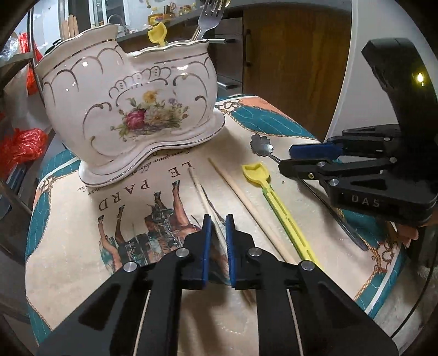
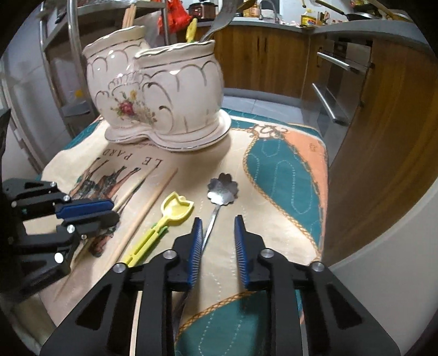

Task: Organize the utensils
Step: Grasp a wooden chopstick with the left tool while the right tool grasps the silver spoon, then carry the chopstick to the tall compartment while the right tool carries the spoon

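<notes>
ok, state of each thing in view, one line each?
left tool: open, narrow gap, straddling one chopstick, not closed on it
right tool: open, empty, over metal spoon handle
ceramic holder: upright, holds fork and yellow spoon
chopsticks: flat on cloth
yellow spoon: flat on cloth
metal flower spoon: flat on cloth
fork: standing in holder

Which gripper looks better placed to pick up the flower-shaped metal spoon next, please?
Probably the right gripper: it is open with the flower spoon's handle running beside its inner finger. The left gripper sits over a chopstick.
</notes>
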